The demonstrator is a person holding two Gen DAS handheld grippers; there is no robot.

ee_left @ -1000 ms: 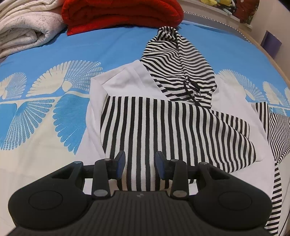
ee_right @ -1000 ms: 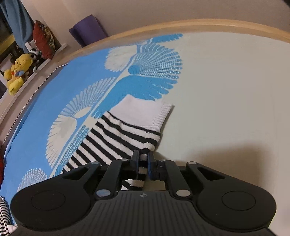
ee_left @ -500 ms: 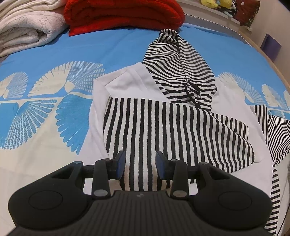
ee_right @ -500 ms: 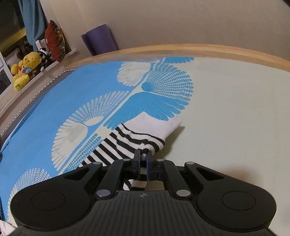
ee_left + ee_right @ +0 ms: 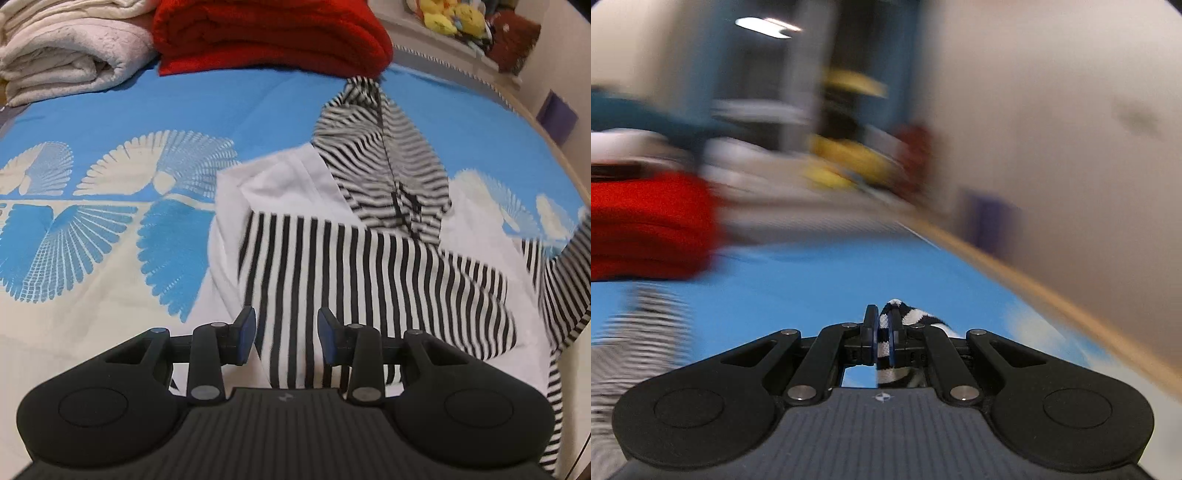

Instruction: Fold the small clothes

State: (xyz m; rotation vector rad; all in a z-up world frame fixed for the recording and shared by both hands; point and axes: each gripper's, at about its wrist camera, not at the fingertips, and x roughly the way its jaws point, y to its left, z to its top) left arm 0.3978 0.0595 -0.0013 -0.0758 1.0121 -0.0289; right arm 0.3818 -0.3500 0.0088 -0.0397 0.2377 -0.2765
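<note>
Hoodie [image 5: 369, 266], black-and-white striped with white panels, lies spread on the blue patterned bedspread [image 5: 110, 122], its hood pointing toward the folded red blanket [image 5: 273, 33] and cream blanket [image 5: 66, 51] at the far edge, and one striped sleeve already laid across the chest. Its other sleeve [image 5: 561, 280] is lifted off the bed at the right side of the left wrist view, blurred. That sleeve's cuff [image 5: 908, 317] sits pinched between the closed jaws of the right gripper [image 5: 882, 325], whose view is heavily smeared, so little beyond the cuff and the bed is clear. Over the hem, the left gripper [image 5: 286, 332] hovers with jaws wide apart and nothing between them. Fabric like this looks light, soft and floppy: it should drape and trail from any single pinch point, and the loose part will likely drag or twist if carried fast. Ribbed cuff and hem edges seem the firmest places to grip; a hold on the hem corner would probably help keep the body flat while the sleeve comes across
</note>
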